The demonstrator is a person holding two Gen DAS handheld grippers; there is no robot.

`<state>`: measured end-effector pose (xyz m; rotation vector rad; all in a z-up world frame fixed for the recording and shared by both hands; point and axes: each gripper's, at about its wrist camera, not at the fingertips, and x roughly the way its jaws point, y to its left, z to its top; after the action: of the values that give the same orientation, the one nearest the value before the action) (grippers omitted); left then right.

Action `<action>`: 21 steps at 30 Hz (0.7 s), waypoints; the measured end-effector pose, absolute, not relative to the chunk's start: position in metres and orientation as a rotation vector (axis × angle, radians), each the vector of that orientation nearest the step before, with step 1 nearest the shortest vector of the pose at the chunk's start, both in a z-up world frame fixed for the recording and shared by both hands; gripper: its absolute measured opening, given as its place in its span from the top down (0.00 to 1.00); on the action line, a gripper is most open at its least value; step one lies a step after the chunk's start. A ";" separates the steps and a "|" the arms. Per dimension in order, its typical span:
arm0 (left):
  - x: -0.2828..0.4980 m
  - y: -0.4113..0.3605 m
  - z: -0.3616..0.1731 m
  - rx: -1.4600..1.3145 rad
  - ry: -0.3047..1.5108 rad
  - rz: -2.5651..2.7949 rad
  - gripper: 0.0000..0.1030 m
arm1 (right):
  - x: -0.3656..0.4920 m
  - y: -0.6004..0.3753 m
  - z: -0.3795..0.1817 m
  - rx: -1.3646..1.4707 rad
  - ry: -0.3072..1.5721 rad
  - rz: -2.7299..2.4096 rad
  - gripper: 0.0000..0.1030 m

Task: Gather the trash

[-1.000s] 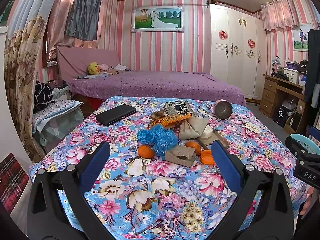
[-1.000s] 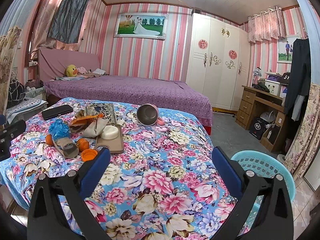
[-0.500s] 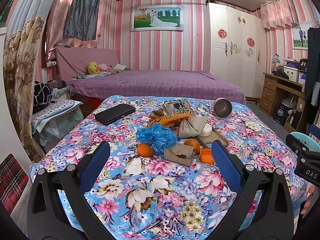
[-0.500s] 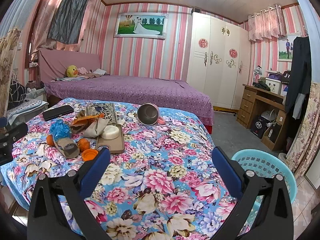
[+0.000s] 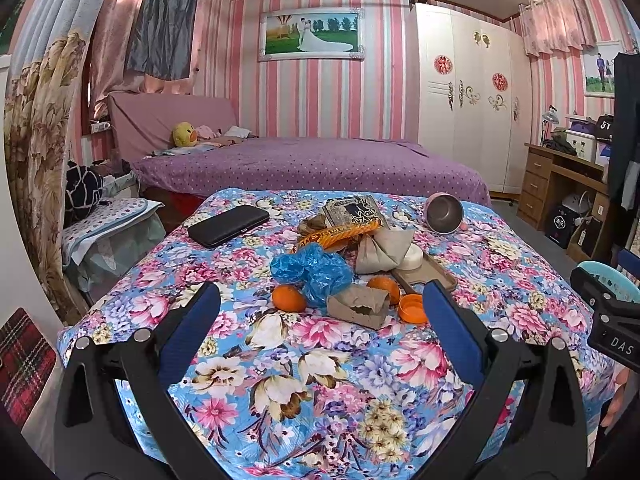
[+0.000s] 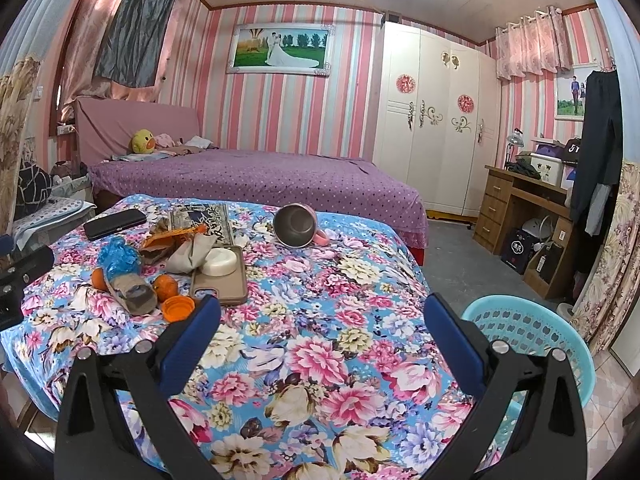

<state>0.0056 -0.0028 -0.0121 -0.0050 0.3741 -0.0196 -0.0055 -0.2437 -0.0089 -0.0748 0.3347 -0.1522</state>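
Above a flowered tablecloth [image 5: 320, 380], the left gripper [image 5: 320, 312] and right gripper [image 6: 322, 318] both hang spread wide, holding nothing. Just beyond lies the trash: a crushed brown carton [image 5: 358, 306], an orange lid [image 5: 413, 308], two oranges [image 5: 288, 298] and a crumpled blue bag [image 5: 312, 266]. Farther back rest a black case [image 5: 228, 225] and a tipped metal cup [image 5: 444, 218], while a blue basket [image 6: 528, 332] stands beside the table.

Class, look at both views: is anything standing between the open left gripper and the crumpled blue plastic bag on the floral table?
Partly. Between the left gripper and the blue plastic bag only bare floral tablecloth shows on the left, but an orange and a brown paper scrap lie against the bag's near side.
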 end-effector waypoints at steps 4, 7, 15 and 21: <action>0.010 -0.003 -0.006 -0.019 0.386 -0.034 0.05 | -0.002 -0.247 -0.007 -0.068 0.336 -0.152 0.04; 0.011 -0.004 0.003 -0.010 0.363 -0.026 0.05 | 0.004 -0.250 -0.002 -0.071 0.332 -0.165 0.04; 0.028 -0.009 0.023 0.014 0.343 -0.033 0.05 | 0.023 -0.253 0.015 -0.072 0.334 -0.156 0.04; 0.054 -0.002 0.036 0.006 0.342 -0.049 0.05 | 0.048 -0.245 0.023 -0.089 0.352 -0.138 0.04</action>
<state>0.0539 -0.0023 0.0358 0.0060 0.3423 -0.0488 0.0480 -0.2449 0.0230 -0.0886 0.3517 -0.1378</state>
